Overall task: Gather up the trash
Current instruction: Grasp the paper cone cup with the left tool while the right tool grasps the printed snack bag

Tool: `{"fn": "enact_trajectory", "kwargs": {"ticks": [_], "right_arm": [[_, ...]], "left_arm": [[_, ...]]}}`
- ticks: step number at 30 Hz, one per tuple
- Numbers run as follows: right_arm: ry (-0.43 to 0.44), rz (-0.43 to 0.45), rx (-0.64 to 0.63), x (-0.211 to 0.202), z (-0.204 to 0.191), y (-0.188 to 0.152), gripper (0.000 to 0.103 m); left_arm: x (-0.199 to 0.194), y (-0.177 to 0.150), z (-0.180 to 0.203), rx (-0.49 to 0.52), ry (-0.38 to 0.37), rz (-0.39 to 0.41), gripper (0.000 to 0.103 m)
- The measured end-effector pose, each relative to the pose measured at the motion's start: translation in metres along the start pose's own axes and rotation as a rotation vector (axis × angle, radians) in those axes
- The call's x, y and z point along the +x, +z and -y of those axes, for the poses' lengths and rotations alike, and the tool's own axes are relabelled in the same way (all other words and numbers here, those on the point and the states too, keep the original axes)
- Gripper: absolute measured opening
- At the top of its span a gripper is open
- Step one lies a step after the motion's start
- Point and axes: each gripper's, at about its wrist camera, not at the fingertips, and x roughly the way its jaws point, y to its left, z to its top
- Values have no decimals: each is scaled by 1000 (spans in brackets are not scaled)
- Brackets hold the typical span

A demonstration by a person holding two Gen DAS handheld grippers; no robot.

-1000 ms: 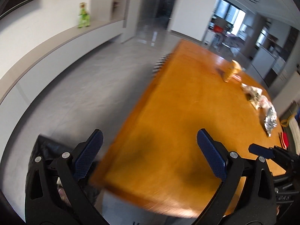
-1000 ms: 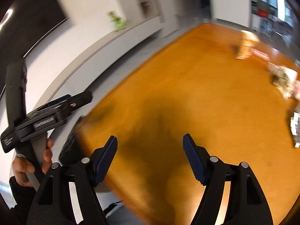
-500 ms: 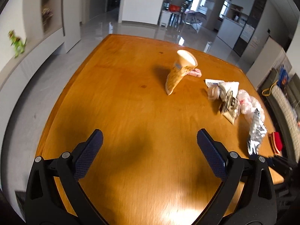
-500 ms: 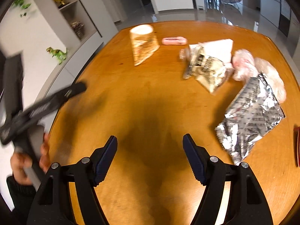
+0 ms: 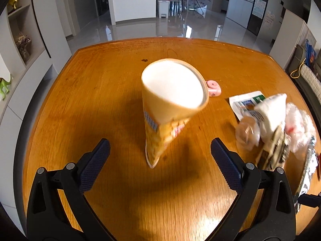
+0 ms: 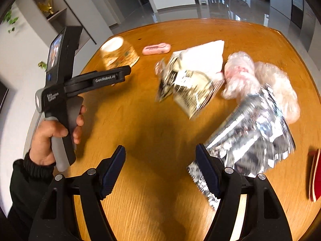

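A yellow printed paper cup (image 5: 168, 108) stands on the wooden table (image 5: 100, 84), just ahead of my open, empty left gripper (image 5: 159, 156); it also shows in the right wrist view (image 6: 118, 53). My right gripper (image 6: 160, 164) is open and empty, its right finger beside a crumpled silver foil bag (image 6: 250, 132). Beyond lie a cream printed wrapper (image 6: 190, 84), a white packet (image 6: 204, 56), clear plastic wrap (image 6: 260, 80) and a small pink object (image 6: 156, 49). The left gripper body (image 6: 84, 80) is seen in the person's hand.
A red and white flat thing (image 6: 314, 176) lies at the table's right edge. The table's left edge (image 5: 30, 124) drops to a grey floor. Wall shelves (image 5: 22, 40) stand at the left. A sofa (image 5: 309, 78) is at the far right.
Both grippers swung from the table's left corner toward the trash. The left has closed in on the paper cup; the right has moved toward the foil bag. Both stay open.
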Motion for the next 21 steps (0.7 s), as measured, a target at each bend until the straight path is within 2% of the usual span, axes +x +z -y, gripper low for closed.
{"fn": "enact_trajectory", "kwargs": {"ticks": [2,4,5,6,8,14,17,18,19,20,21], "right_arm": [[13,4,17,5,4,14,73],[23,3,44,9,7,29,73],[29,5,62,10,8,35,73],[37,9,78,11,8,40,73],[31,16,104,17,10,52,76],[-109,-3,169,52,20,77,83],[-131,-32,214,72,29,83,83],[-133,-34,226,75,31,84,81],[-133,-23,244,76,35,84,66],[-133,0,246,73,36,83,64],[-113,3,247,71,38,83,50]], "left_arm": [[6,6,-2,-15,-10,0,97],[9,11,-4,-31,-33,6,80],[11,13,-4,-32,-52,-1,53],[16,15,-4,-37,-73,-20,34],[18,15,-8,-58,-100,-38,21],[-4,-4,-14,-49,-156,-16,21],[-18,-13,-16,-48,-180,-3,21],[-23,-16,-18,-50,-190,-1,21],[-27,-18,-18,-51,-198,0,21],[-29,-21,-17,-50,-205,-1,21],[-33,-25,-17,-48,-213,-2,21]]}}
